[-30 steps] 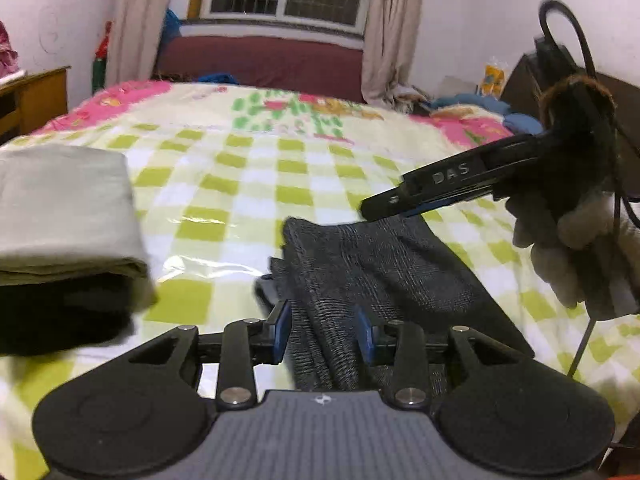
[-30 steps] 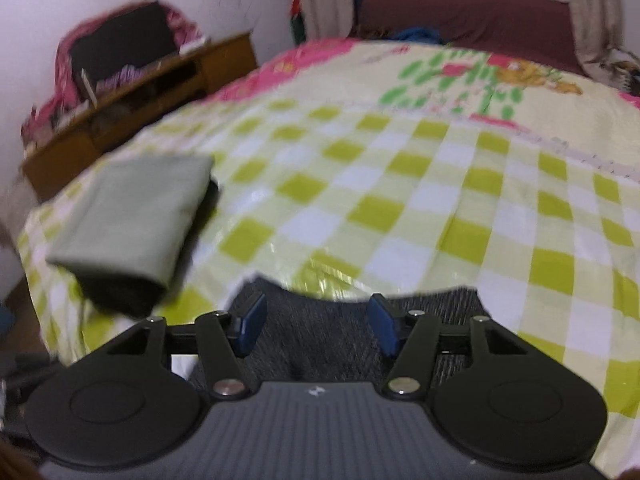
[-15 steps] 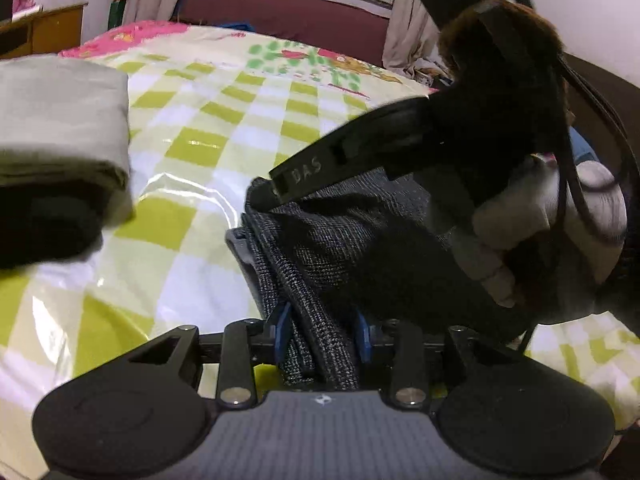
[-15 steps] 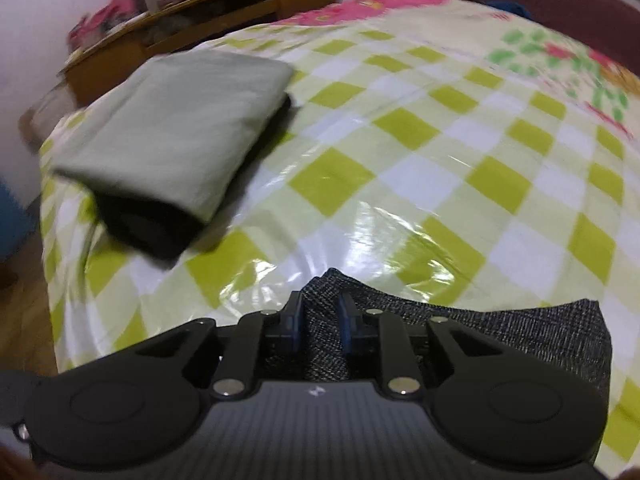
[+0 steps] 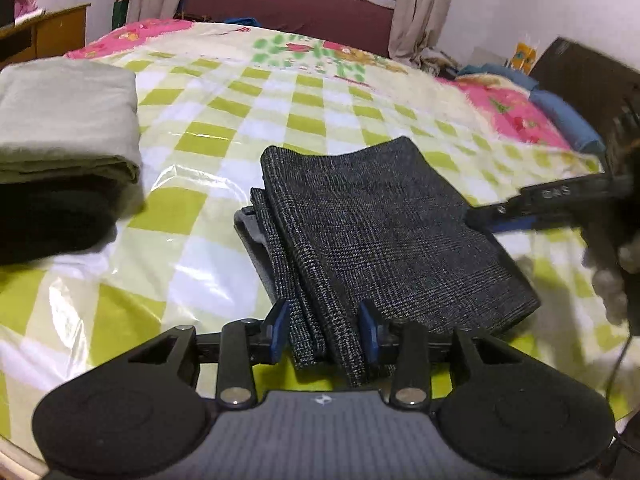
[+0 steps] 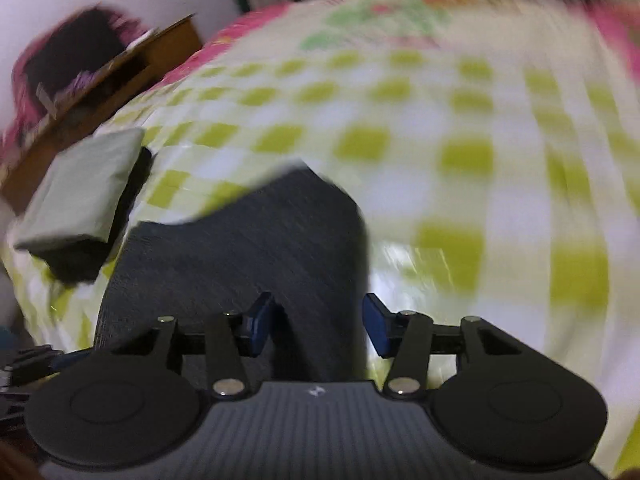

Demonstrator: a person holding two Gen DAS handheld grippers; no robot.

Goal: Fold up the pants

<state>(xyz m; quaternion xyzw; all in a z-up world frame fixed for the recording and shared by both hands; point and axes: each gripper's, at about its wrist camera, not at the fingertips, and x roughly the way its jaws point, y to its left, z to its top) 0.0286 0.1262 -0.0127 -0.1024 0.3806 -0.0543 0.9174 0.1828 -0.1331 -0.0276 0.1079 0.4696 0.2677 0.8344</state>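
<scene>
— Pants (image 5: 384, 216) lay folded into a dark grey packet on the bed (image 5: 312, 116), near its front edge, just right of the stack (image 5: 64, 120) of folded clothes. Did we count the folding as finished?

— Nearly, by our judgement. The layers sat one on another and the packet looked compact, though the left edge showed several staggered folds and a grey strip poking out beneath.

— What did we make of the left gripper (image 5: 322, 330)?

— Its jaws were opening. The near corner of the pants ran between them, but the blue pads (image 5: 280, 326) stood off the cloth with a gap on each side, so we read that as a release, not a grip.

— And the right gripper (image 6: 316, 326)?

— Its jaws were opening too, apart and pressing on nothing. The right wrist view was badly smeared; we could tell only that dark cloth lay under and between the pads. In the left wrist view that gripper hung out to the right, just beside the packet's right edge.

— So which step were we in?

— Letting go after the last fold, we thought. The next move called for both grippers to draw back without dragging the top layer, then maybe a light press to square that ragged left edge. If the packet was meant to join the stack, we would need a fresh hold on all the layers at once, or they would slide apart.
</scene>
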